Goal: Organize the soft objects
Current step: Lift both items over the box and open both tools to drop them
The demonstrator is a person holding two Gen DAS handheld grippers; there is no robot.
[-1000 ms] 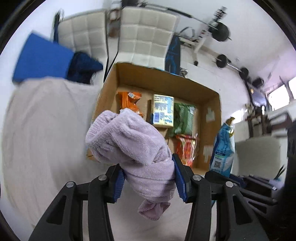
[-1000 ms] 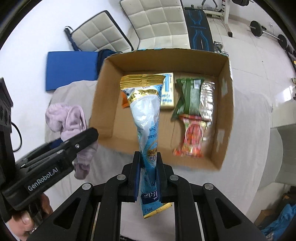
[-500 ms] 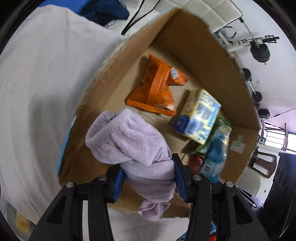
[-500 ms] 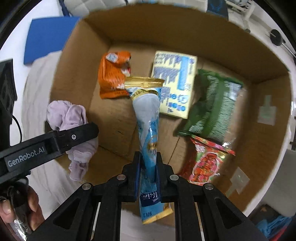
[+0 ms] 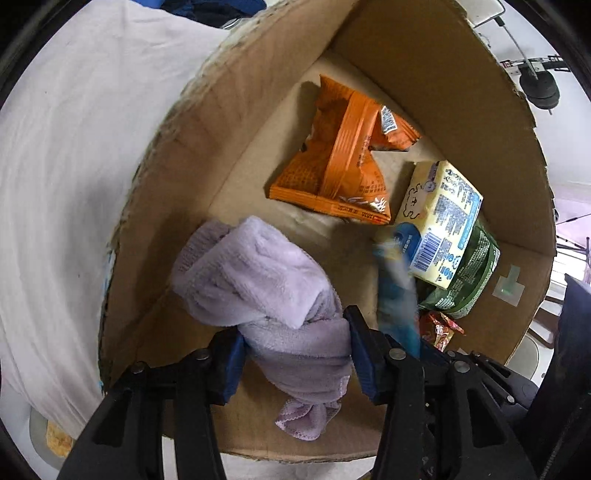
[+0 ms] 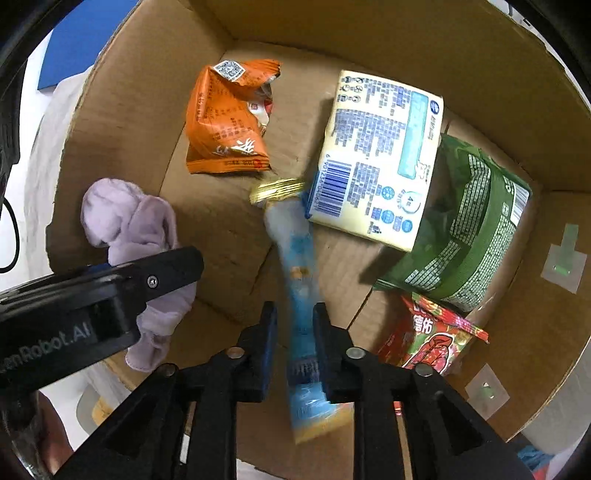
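My left gripper [image 5: 293, 354] is shut on a lilac fluffy cloth [image 5: 258, 291] and holds it over the near left corner of the cardboard box [image 5: 436, 70]. The cloth also shows in the right wrist view [image 6: 133, 221], beside the left gripper's finger [image 6: 110, 288]. My right gripper [image 6: 295, 325] has its jaws slightly apart around a blue snack bag [image 6: 299, 280], which is blurred and seems to be slipping down into the box [image 6: 369, 29]. The blue bag also shows in the left wrist view [image 5: 395, 291].
In the box lie an orange snack bag [image 6: 225, 122], a yellow tissue pack [image 6: 380, 155], a green bag [image 6: 469, 221] and a red bag [image 6: 432, 336]. A white cloth [image 5: 66, 166] covers the surface left of the box.
Both grippers have moved forward and down into the box. The right jaws have opened a little and the blue bag now blurs between them. The left still grips the cloth.
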